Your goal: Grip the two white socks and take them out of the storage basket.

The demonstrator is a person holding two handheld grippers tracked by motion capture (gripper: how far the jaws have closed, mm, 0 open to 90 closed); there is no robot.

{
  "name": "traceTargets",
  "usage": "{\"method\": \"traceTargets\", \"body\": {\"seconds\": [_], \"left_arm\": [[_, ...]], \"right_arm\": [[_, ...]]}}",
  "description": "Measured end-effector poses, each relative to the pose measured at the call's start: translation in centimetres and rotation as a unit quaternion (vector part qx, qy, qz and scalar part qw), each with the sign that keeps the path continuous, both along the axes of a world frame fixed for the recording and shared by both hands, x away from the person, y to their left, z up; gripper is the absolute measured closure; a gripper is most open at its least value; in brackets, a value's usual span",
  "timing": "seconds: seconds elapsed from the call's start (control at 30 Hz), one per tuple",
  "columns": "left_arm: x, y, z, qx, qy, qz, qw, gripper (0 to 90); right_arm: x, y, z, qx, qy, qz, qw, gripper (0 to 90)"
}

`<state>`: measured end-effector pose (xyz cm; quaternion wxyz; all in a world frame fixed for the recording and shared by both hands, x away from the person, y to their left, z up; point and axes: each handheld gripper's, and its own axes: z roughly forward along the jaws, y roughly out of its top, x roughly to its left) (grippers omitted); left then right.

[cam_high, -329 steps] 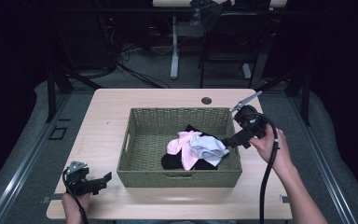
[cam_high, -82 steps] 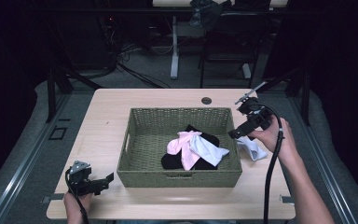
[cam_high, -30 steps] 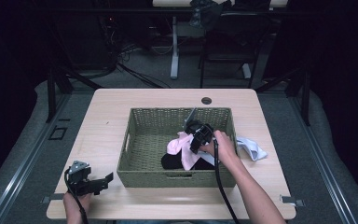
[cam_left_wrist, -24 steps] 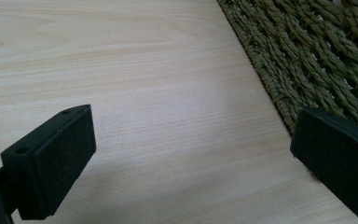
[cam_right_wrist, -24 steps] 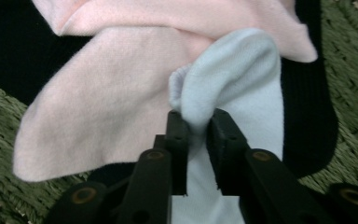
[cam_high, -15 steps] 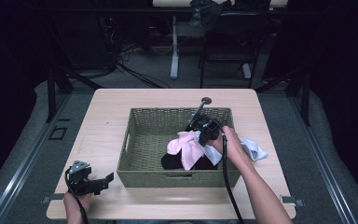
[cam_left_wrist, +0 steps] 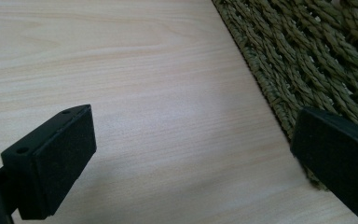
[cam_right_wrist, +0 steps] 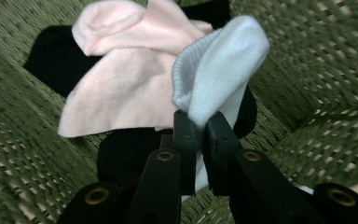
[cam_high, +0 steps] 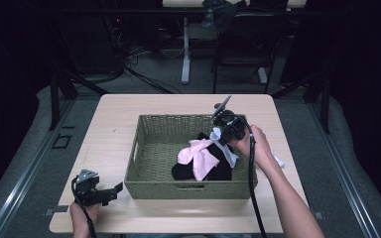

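So the right tool (cam_right_wrist: 197,126) is clamped on the white sock (cam_right_wrist: 223,60), dangling it over the basket's (cam_high: 149,148) right end; left tool (cam_high: 110,191), apart, sits on the worktop (cam_high: 114,114) near-left.

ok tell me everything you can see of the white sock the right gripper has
The white sock is a soft knit, pale with a bluish tint, with a ribbed cuff edge curling at its left. The right gripper has its jaws shut on a fold of it, so it bunches up above them while the rest hangs below. It is held over the woven basket, above the pink sock and the black socks. Whether it touches them cannot be told.
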<state>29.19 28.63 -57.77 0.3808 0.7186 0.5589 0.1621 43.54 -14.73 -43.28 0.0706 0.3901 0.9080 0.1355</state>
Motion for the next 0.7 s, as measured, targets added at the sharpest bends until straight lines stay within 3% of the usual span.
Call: {"method": "traceTargets", "body": {"seconds": [0.07, 0.27, 0.7], "left_arm": [[0.0, 0.1, 0.0, -0.006, 0.006, -0.002, 1.0, 0.3], [-0.3, 0.4, -0.1, -0.01, 0.004, 0.007, 0.9999, 0.3], [-0.3, 0.4, -0.1, -0.01, 0.003, 0.005, 0.9999, 0.3]], "right_arm": [[0.0, -0.5, 1.2, 0.012, -0.005, -0.003, 0.9999, 84.7], [0.3, -0.9, 2.9, 0.034, -0.016, -0.009, 0.9993, 84.7], [0.1, -1.0, 6.4, 0.039, -0.036, -0.014, 0.9985, 84.7]]}}
